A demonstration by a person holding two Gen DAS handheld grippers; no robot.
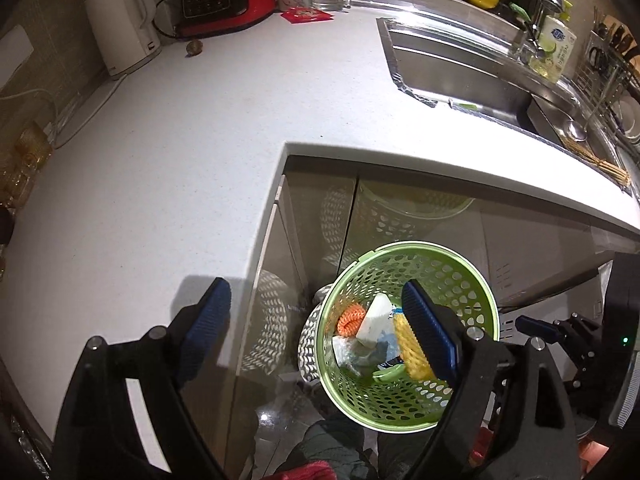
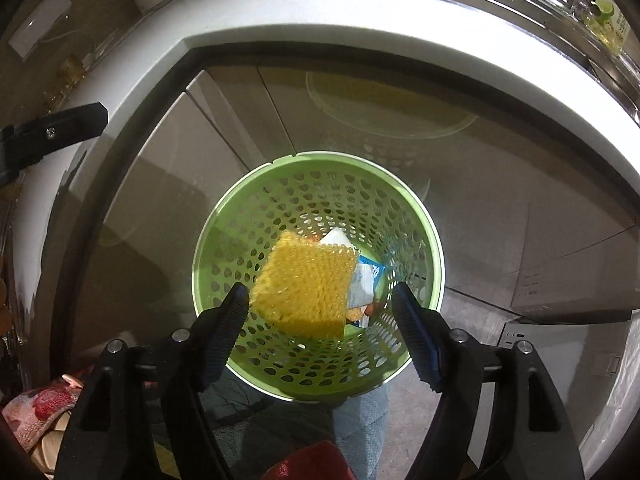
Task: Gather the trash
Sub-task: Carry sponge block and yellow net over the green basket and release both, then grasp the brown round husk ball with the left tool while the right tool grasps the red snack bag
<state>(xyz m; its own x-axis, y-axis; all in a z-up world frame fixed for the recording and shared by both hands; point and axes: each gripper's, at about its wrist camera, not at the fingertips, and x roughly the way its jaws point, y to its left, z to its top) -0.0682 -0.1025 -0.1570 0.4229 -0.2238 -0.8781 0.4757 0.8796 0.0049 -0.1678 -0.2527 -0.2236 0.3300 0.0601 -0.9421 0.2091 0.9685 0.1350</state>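
**Yellow mesh pad over the green basket**

We see a yellow mesh pad (image 2: pixel 306 282), square and knobbly, tilted inside the mouth of the round green basket (image 2: pixel 424 236), whose plastic wall is pierced with rows of holes. Beneath the pad lie a white wrapper (image 1: pixel 374 314), a blue-edged packet (image 2: pixel 366 284) and an orange net (image 1: pixel 351 319). Our right gripper (image 2: pixel 320 304) stands wide open above the rim, its ribbed blue pads (image 2: pixel 416 336) gripping nothing. Our left gripper (image 1: pixel 316 316) is also spread wide and empty, one pad over the smooth white countertop (image 1: pixel 180 152). The basket stands on the floor against glossy cabinet doors (image 2: pixel 168 184). Farther off are a steel sink (image 1: pixel 460 76) and a white kettle (image 1: pixel 120 20).
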